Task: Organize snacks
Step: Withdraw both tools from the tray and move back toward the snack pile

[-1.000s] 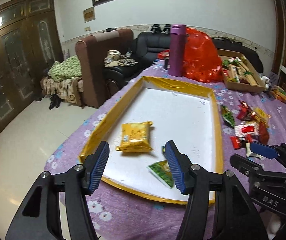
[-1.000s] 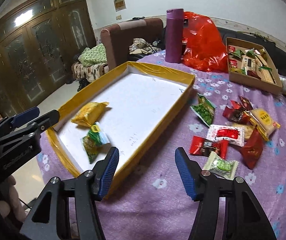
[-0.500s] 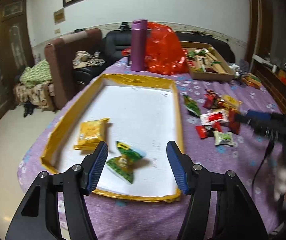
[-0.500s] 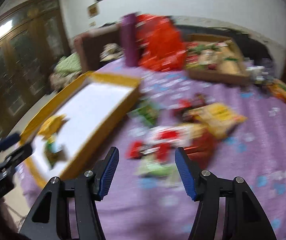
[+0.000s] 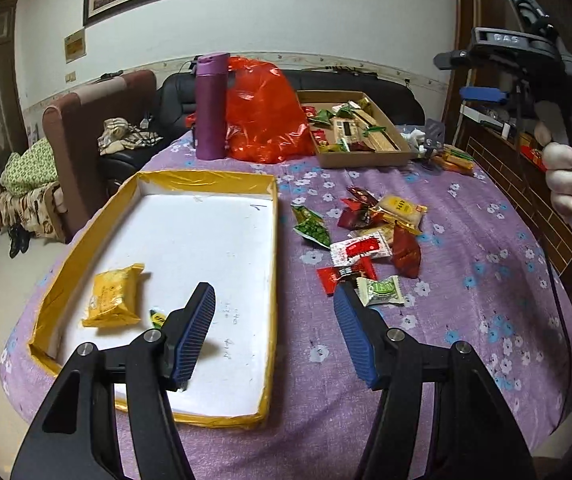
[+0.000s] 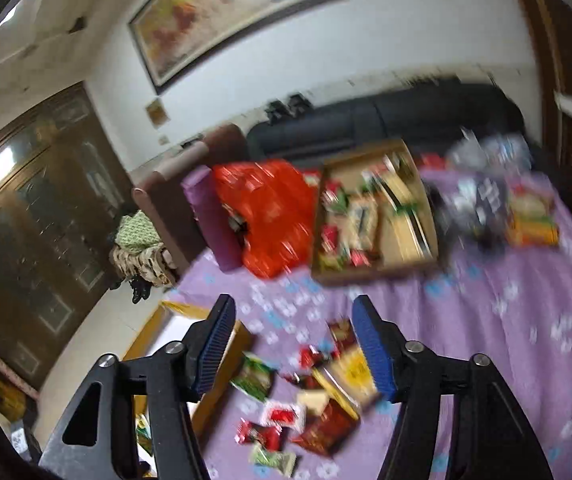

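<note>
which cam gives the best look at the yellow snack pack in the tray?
Left wrist. The yellow snack pack lies sharp and fully visible on the white floor of the yellow-rimmed tray, near its left wall. The right wrist view is motion-blurred and catches only a corner of the tray; the pack is not visible there.

Black angular jaws, ribbed blue pads point(image 5: 192, 336), silver screws; white-gloved right hand point(image 5: 563, 172).

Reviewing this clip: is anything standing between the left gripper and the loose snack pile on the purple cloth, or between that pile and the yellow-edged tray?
Nothing visible does. The left gripper is open with bare purple cloth ahead of it up to the snack pile. Between the pile and the tray there is only cloth, though the tray's raised yellow wall must be cleared.
</note>
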Available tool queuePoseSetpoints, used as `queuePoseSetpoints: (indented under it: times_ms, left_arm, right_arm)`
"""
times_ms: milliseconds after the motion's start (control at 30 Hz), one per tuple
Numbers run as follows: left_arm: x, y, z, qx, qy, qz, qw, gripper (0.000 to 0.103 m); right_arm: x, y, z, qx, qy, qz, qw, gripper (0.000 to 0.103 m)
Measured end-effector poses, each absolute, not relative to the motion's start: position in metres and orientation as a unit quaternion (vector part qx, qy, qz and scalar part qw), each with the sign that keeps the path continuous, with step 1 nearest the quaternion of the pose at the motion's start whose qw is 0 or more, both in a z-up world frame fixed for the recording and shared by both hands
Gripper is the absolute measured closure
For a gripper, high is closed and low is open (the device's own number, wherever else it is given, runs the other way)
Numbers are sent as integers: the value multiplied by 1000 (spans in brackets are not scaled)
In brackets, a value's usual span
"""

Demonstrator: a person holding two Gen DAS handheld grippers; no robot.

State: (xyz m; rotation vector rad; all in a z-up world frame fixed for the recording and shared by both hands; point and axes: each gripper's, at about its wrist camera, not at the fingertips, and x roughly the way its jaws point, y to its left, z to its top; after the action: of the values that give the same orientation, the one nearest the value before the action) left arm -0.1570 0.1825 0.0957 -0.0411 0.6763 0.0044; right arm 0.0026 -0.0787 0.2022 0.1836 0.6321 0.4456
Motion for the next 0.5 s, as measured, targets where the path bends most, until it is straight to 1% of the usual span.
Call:
queuePoseSetpoints:
  times_ms: [67, 167, 300, 400, 500]
  left_arm:
    - [-156, 191, 95, -40, 333, 1, 942, 42]
    - [-151, 204, 89, -86, 343, -9, 935, 42]
    - [-153, 204, 89, -96, 338, -22, 936, 42]
    - [-150, 202, 104, -98, 310, -42, 945, 42]
    - [-131, 204, 141, -109, 279, -51, 953, 42]
  right_arm:
    - [-4, -77, 184, 75, 321, 213, 920, 32]
    - [-11, -81, 126, 48, 371, 179, 910, 32]
    - [-27, -112, 70, 74, 412, 162, 893, 34]
    - [-60, -135, 64, 70, 410, 118, 902, 35]
    - [-98, -151, 93, 71, 395, 92, 911, 35]
